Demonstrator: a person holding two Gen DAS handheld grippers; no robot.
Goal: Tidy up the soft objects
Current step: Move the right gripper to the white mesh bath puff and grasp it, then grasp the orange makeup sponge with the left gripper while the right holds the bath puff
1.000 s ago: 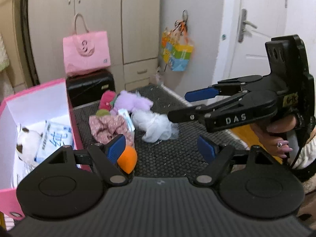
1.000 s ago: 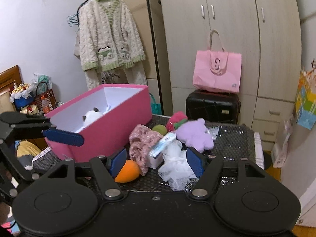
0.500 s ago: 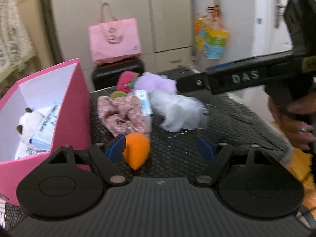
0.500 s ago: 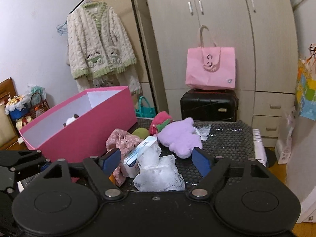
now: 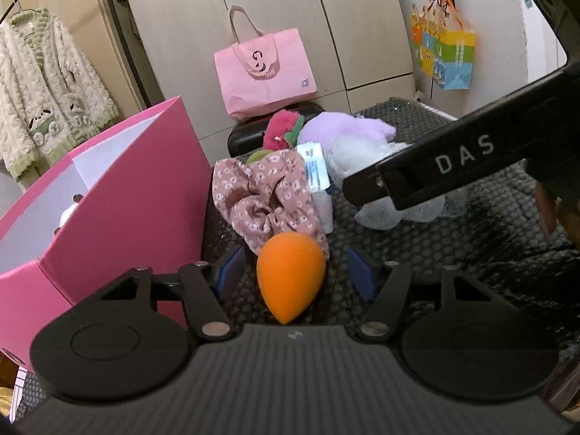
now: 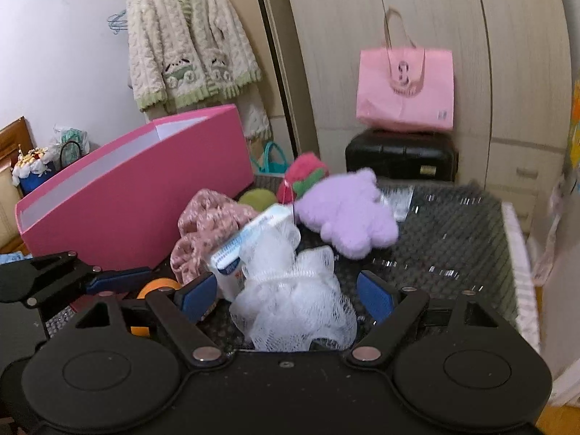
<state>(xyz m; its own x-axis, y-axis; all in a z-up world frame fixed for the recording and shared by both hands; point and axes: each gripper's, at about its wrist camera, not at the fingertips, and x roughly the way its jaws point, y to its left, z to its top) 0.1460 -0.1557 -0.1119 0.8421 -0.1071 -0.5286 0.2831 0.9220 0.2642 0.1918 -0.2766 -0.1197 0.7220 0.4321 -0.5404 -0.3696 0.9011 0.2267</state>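
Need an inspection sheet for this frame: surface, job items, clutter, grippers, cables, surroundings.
Surface: dark mesh-textured mat, items bunched at its left.
Job's things: orange sponge, floral scrunchie, white mesh pouf, purple plush, red plush, green ball; pink box open, a white plush partly visible inside.
Clutter: tissue pack leaning among the soft items.
Grippers: left gripper closing around the sponge, pads not touching; right gripper opening, astride the pouf.
Cables: nothing seen.
Surroundings: pink tote on black case, wardrobe, hanging cardigan.
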